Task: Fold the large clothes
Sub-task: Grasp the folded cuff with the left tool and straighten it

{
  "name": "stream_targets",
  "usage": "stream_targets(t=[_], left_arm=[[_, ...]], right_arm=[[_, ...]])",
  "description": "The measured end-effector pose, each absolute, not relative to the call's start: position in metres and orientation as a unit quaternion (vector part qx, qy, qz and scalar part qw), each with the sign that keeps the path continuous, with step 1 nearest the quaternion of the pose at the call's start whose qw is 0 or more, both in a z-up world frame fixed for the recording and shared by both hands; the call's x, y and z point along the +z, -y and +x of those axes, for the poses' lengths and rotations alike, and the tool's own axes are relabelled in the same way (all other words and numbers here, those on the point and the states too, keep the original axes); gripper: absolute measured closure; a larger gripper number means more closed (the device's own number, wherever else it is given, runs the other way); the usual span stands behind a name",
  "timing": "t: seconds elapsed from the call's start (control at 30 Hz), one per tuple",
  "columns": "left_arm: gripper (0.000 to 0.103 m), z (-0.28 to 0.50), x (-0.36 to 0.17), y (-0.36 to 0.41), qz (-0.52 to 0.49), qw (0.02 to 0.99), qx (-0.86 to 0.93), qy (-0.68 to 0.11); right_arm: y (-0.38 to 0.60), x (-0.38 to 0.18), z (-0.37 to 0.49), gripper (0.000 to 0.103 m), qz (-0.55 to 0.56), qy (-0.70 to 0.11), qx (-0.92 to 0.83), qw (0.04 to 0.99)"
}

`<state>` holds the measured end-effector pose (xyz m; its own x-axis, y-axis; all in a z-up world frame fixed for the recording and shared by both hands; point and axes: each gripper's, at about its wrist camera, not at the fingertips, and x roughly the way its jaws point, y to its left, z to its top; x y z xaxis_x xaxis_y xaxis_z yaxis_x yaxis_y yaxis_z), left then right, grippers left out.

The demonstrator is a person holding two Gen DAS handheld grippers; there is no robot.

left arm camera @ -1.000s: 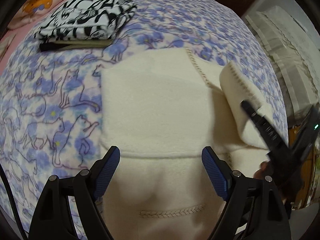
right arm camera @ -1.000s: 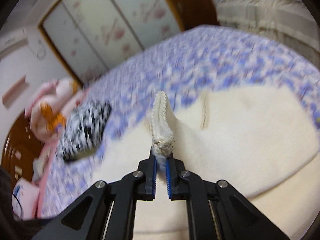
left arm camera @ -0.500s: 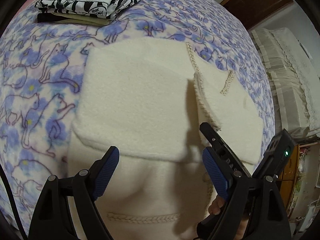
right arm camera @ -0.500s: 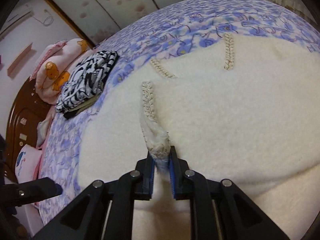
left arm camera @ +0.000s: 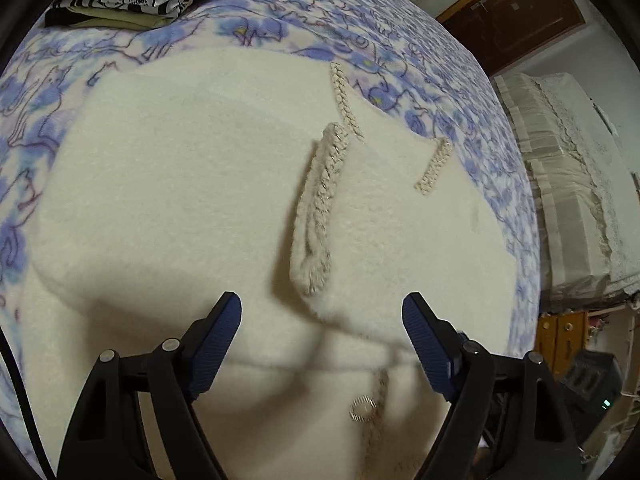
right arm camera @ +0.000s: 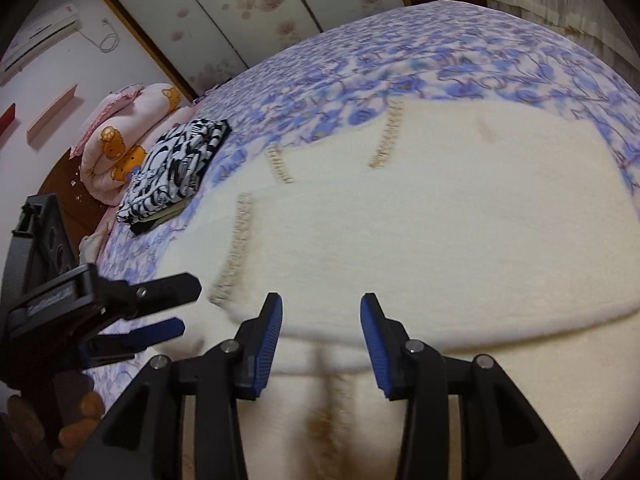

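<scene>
Released a moment ago, the braid-trimmed cuff of the sleeve (left arm camera: 316, 216) now lies flat across the cream fleece garment (left arm camera: 168, 184) instead of standing pinched in the right claw (right arm camera: 321, 332), whose blue-padded jaws have just been opening and now stand partly apart with nothing between them, hovering over the near folded edge. Beside it the left claw (left arm camera: 322, 340) hangs wide open and empty above the same edge, probably lined up to take the next fold from the hem. Both sleeves seem turned inward over the body, which would leave the lengthwise fold as the remaining step. This garment is spread across the middle of the bed, on a blue-and-lilac cat-print bedspread (right arm camera: 420, 60). Farther off, towards the head of the bed, a black-and-white patterned folded stack of clothes (right arm camera: 176, 164) sits well apart, likely finished pieces, with pink bear-print bedding (right arm camera: 120, 140) beyond.
</scene>
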<state>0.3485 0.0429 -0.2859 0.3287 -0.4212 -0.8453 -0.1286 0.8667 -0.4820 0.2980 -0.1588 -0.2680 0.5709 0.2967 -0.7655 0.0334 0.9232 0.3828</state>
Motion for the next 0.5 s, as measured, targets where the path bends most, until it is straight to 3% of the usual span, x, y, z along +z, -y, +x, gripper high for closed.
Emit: stream_targets(t=[0.07,0.13,0.2,0.27,0.5], left_arm=[[0.024,0.355,-0.296,-0.038,-0.234,0.783,-0.07,-0.572],[0.046,0.361,-0.305,-0.034,-0.238,0.778,-0.06,-0.579],[0.077,0.365,-0.312,-0.028,-0.253,0.769,-0.049,-0.585],[0.092,0.366,-0.315,-0.02,-0.271,0.76,-0.046,-0.589],[0.094,0.357,-0.274,-0.021,-0.307,0.788,0.012,-0.533]], right_arm=[[0.174,-0.27,0.295,0.062,0.177,-0.457,0.067,0.869],[0.19,-0.272,0.293,0.062,0.172,-0.459,0.056,0.87],[0.204,-0.275,0.293,0.062,0.171,-0.463,0.048,0.869],[0.217,-0.278,0.293,0.063,0.175,-0.464,0.043,0.867],[0.241,-0.275,0.299,0.076,0.18,-0.471,0.05,0.862]])
